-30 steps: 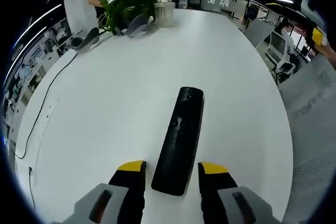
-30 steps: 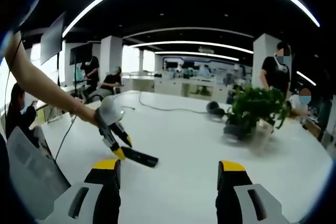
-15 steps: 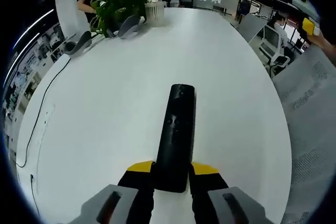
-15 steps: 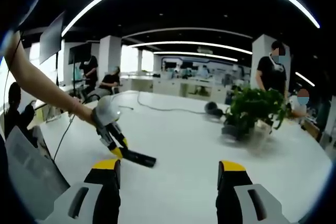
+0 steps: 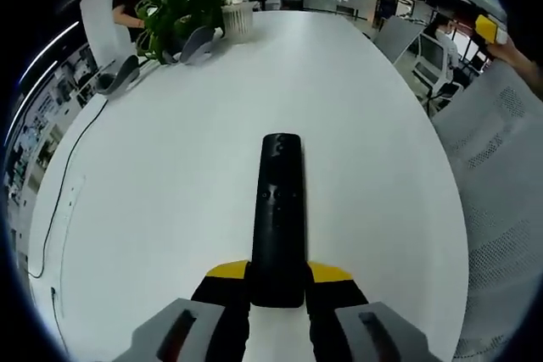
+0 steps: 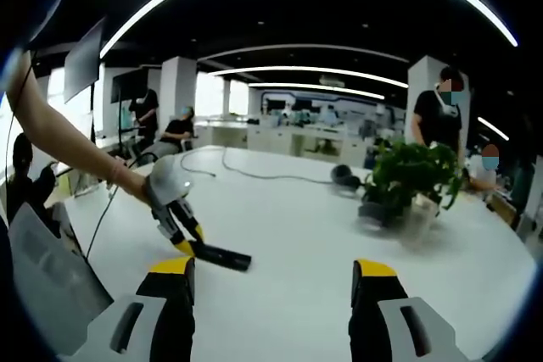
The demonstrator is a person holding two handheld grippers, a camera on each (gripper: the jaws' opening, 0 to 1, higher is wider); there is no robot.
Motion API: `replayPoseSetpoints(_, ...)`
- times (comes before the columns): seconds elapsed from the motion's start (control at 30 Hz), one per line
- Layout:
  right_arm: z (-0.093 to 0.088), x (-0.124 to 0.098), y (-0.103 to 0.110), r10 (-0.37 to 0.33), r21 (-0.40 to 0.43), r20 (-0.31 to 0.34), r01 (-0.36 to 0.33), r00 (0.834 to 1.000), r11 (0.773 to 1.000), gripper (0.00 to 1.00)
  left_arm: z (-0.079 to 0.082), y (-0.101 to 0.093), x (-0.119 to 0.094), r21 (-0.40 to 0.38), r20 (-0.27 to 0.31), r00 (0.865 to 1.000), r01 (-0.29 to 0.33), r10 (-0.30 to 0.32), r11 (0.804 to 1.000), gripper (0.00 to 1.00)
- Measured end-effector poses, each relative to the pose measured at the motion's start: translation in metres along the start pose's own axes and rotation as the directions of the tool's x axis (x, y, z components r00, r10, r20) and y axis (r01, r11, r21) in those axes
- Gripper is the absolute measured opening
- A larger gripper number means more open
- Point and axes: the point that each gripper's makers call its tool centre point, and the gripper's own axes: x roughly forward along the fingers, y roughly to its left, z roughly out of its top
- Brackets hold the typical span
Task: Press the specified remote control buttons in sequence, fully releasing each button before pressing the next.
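In the left gripper view, the left gripper (image 5: 277,275) is closed on the near end of the black remote control (image 5: 278,219), which runs from bottom centre up toward mid-frame over the white table (image 5: 170,175). A potted plant (image 5: 182,8) sits at upper left. The hold is only on the tail end, so a press near the far buttons could lever the remote down or twist it out of the jaws.

In the right gripper view, the right gripper (image 6: 271,281) stands wide open and empty at the bottom, well apart from the remote (image 6: 219,254) at lower left. Wide jaws make an imprecise pressing tip; one could hit a neighbouring button or fail to lift clear between presses.
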Motion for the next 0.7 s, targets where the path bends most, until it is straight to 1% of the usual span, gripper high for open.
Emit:
replayPoseSetpoints(0.3,0.0,0.0,0.002,0.005,-0.004,-0.004,-0.005,1.0,1.0,0.73,-0.001,-0.01,-0.001,0.029,-0.001,1.0,0.012,-0.012,1.0,0.25)
replayPoseSetpoints(0.37,0.0,0.0,0.002,0.004,-0.005,-0.005,-0.004,1.0,1.0,0.73,-0.001,-0.013,-0.001,0.047,0.001,1.0,0.014,-0.014,0.999,0.25)
replayPoseSetpoints(0.53,0.0,0.0,0.003,0.007,-0.003,-0.005,-0.007,1.0,1.0,0.73,-0.001,-0.019,-0.001,0.054,0.001,1.0,0.02,-0.02,0.998,0.25)
replayPoseSetpoints(0.7,-0.001,0.001,0.005,0.014,-0.007,-0.01,-0.014,1.0,1.0,0.73,-0.002,-0.023,-0.002,0.063,0.006,1.0,0.01,-0.01,0.998,0.25)
